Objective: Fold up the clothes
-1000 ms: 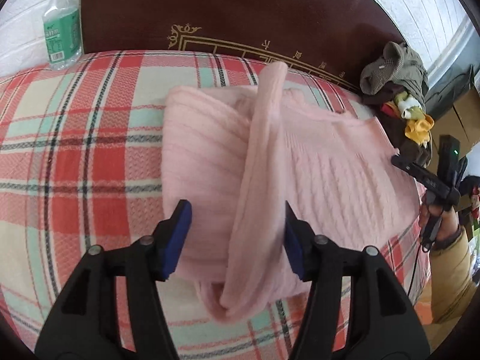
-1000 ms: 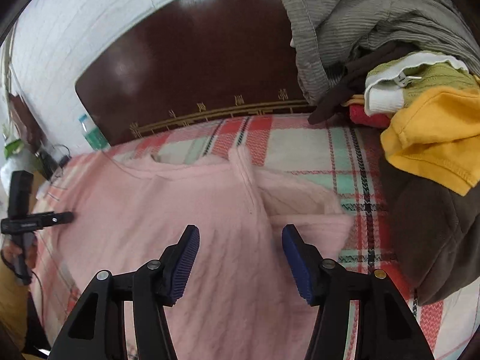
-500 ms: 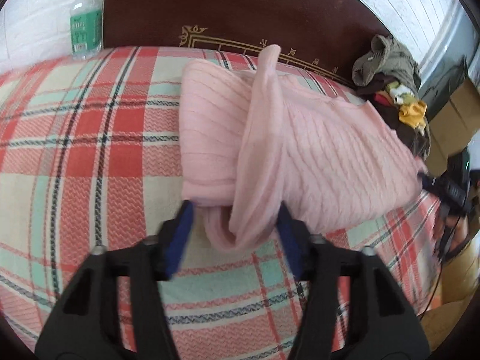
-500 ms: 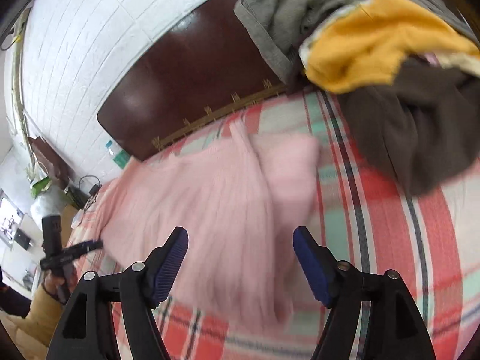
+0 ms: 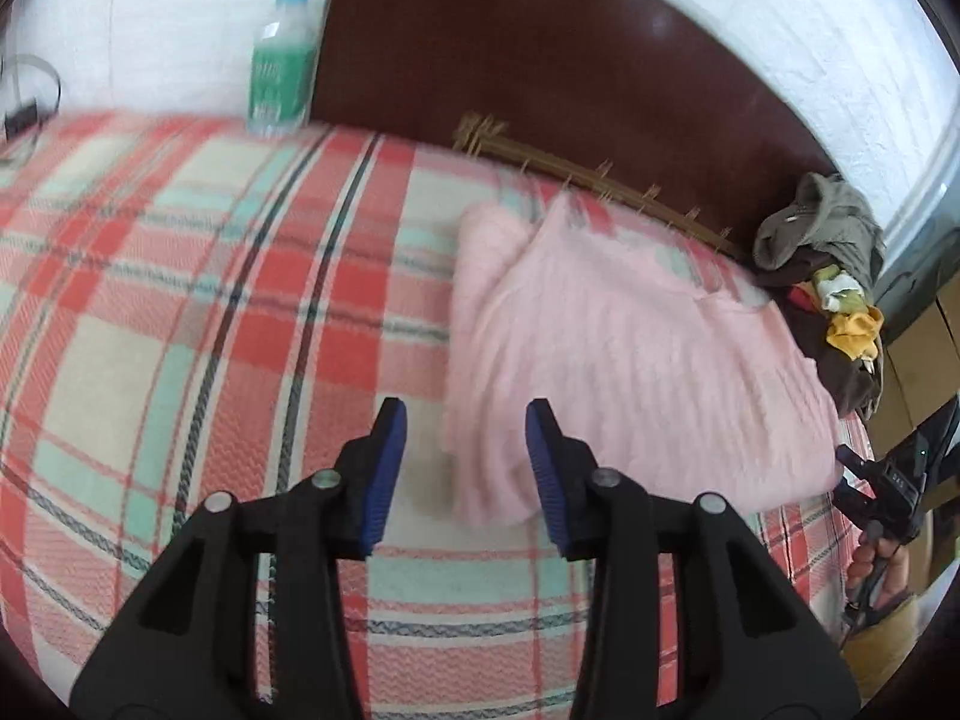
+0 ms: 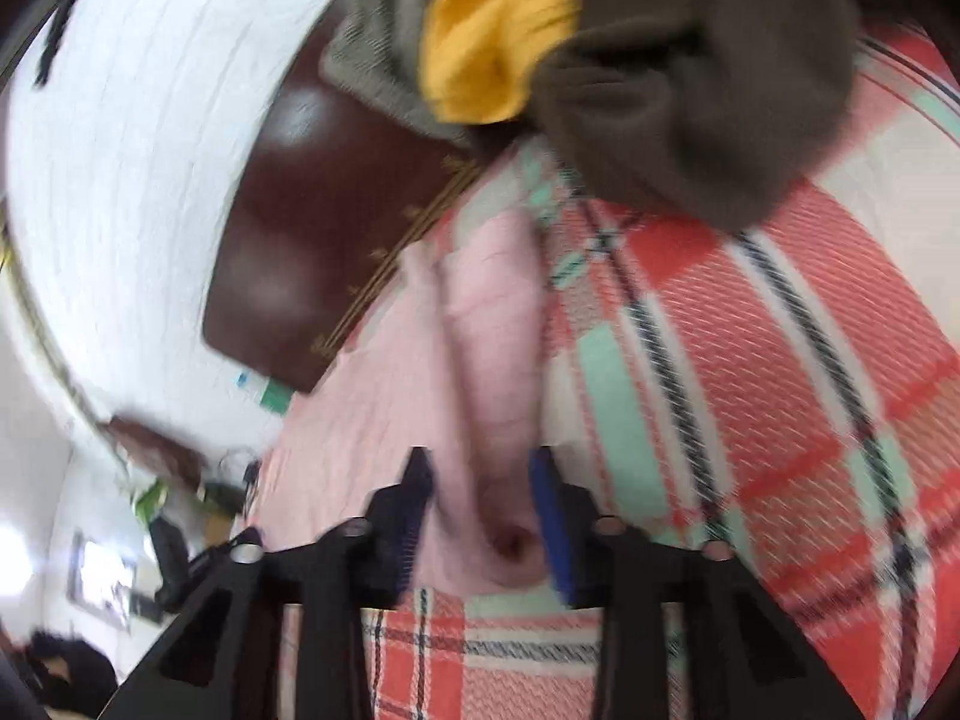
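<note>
At the far left of the left wrist view a green-labelled water bottle (image 5: 282,63) stands against the white wall beside the dark headboard (image 5: 570,78). The plaid bedspread (image 5: 180,300) fills the foreground, and the left gripper (image 5: 467,468) hovers over it with its blue-padded fingers spread and nothing between them. Just right of it the pink sweater (image 5: 630,360) lies partly folded on the bed, and a pile of clothes (image 5: 834,276) sits at the far right edge. In the right wrist view the right gripper (image 6: 480,516) has its fingers set either side of the sweater's near edge (image 6: 498,420); whether they pinch it cannot be told through the blur.
</note>
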`<act>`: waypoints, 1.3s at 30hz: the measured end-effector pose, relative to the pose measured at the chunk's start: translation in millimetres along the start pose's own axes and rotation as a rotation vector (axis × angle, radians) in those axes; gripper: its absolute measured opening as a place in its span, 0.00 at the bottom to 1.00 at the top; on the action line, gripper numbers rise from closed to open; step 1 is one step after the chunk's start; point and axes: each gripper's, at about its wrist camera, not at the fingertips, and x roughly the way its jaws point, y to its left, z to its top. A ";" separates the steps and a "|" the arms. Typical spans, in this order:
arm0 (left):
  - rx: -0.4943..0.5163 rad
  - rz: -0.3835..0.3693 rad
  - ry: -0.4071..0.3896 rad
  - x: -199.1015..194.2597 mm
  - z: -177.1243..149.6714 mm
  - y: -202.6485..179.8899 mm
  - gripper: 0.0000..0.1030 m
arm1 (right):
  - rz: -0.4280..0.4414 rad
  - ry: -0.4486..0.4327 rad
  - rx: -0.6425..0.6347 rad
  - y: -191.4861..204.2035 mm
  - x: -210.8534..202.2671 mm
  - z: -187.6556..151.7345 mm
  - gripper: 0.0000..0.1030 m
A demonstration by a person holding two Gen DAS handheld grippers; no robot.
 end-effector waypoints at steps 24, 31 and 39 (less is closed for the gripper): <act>0.263 -0.151 0.104 85.1 -38.6 -125.8 0.77 | -0.154 -0.191 0.235 65.9 66.9 -54.9 0.93; 0.294 -0.113 0.121 93.5 -42.9 -133.2 0.78 | -0.252 -0.280 0.049 74.0 85.0 -45.2 0.80; 0.292 -0.111 0.118 93.8 -43.2 -135.6 0.80 | -0.149 -0.217 -0.063 92.2 69.2 -20.7 0.19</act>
